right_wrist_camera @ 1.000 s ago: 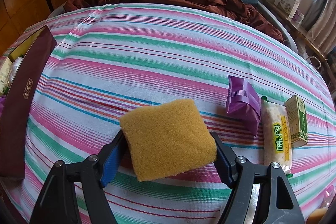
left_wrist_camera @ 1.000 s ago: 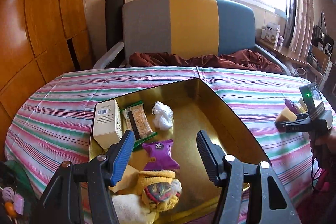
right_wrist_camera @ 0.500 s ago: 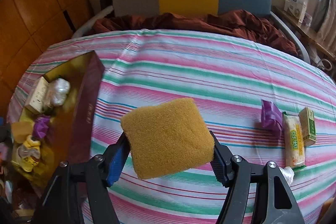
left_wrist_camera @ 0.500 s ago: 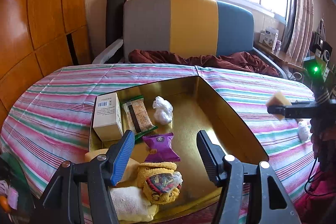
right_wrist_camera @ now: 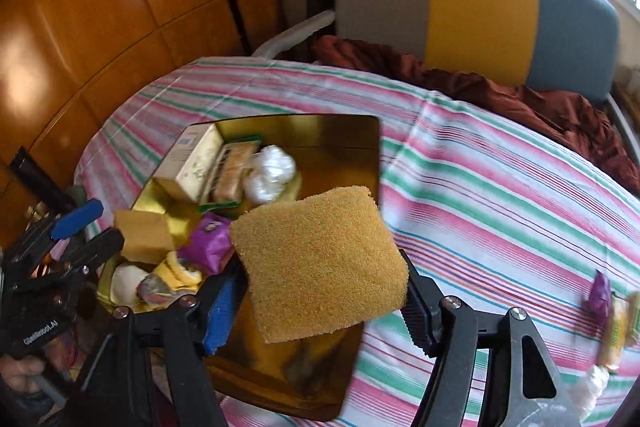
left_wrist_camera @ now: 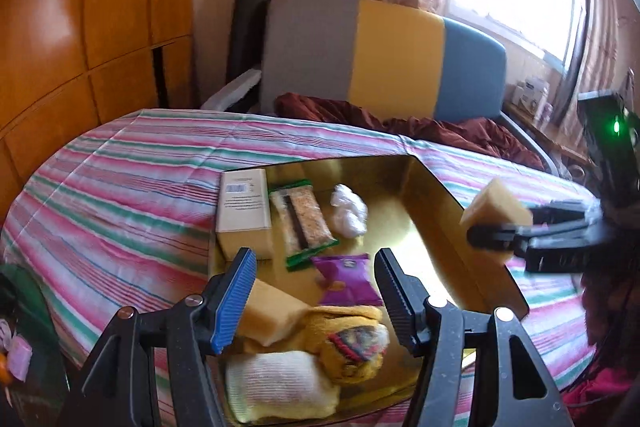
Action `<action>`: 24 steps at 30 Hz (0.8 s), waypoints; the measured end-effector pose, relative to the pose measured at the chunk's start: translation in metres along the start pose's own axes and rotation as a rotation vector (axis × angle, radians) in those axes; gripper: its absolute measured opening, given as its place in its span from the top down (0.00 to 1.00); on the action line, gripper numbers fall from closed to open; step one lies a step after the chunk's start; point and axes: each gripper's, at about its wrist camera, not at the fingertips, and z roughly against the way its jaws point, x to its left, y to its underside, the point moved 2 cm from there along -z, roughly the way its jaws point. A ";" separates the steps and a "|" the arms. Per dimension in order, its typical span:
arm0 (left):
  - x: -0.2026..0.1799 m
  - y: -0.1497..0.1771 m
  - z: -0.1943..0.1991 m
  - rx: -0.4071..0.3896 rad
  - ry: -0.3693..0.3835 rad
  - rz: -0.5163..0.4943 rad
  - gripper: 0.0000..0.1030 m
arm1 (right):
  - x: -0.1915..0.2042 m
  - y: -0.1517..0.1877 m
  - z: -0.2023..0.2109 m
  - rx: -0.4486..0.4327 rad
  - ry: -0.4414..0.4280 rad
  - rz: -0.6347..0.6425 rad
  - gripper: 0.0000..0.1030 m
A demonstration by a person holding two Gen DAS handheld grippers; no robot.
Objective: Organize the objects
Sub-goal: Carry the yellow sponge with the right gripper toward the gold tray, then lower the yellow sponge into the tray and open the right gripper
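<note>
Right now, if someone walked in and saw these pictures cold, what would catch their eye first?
First, the yellow sponge clamped in the right gripper, held above the near corner of the gold box. Next, that box on the striped tablecloth, already crowded with a white carton, a purple snack packet and yellow socks. The left gripper hangs open and empty over it.

1. White lettering, seemingly "CloneRobot.AI", runs along the black body of the left gripper [right_wrist_camera: 86, 227], seen from the right wrist.
2. Barcode label on the white box [left_wrist_camera: 243, 203]; print too blurred to read.
</note>
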 end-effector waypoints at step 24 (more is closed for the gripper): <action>0.039 0.009 -0.007 0.033 -0.038 0.085 0.40 | 0.050 -0.032 -0.098 0.122 -0.064 0.016 0.04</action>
